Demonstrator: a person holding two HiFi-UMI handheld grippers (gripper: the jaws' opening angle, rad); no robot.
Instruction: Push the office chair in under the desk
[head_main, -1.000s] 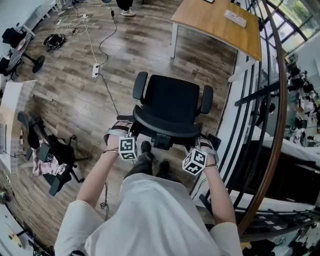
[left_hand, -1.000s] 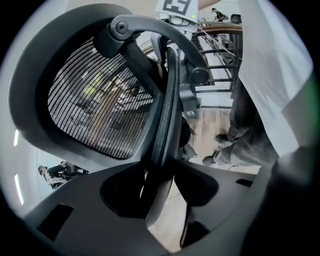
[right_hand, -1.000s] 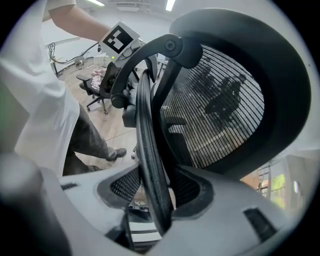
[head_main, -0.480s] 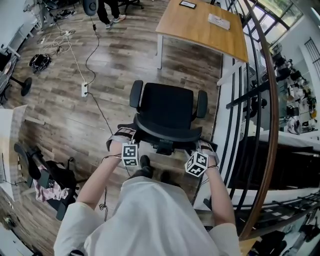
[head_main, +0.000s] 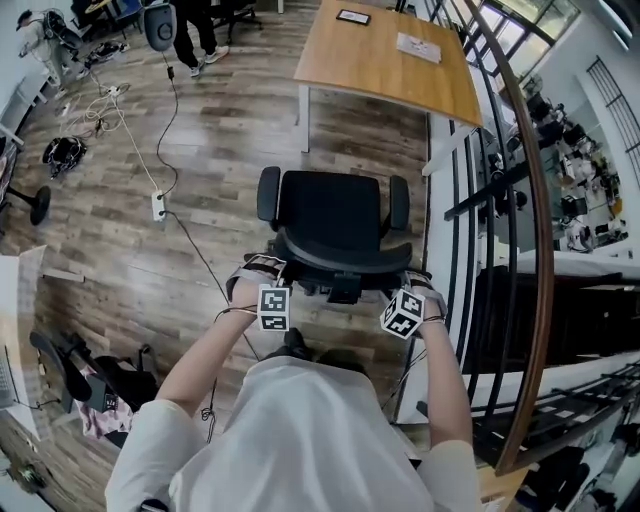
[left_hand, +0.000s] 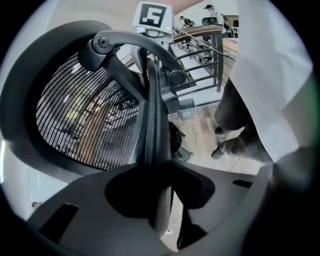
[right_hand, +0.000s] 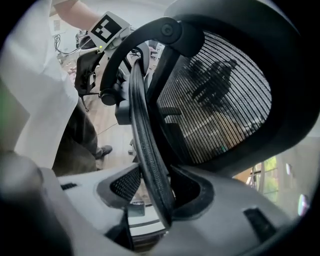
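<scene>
The left gripper (head_main: 258, 272) has just been closing its jaws, which pinch the backrest rim (left_hand: 151, 120) of the office chair (head_main: 335, 205); the right gripper (head_main: 412, 290) clamps the same rim on its own side; the chair stands on open floor, well short of the desk (head_main: 385, 55); such a thin pinch may slip under the push, or uneven force could swing the chair toward the railing (head_main: 455, 200) at right.

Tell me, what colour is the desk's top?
The rectangular wooden desk top is light orange-brown, seen best in the head view.
</scene>
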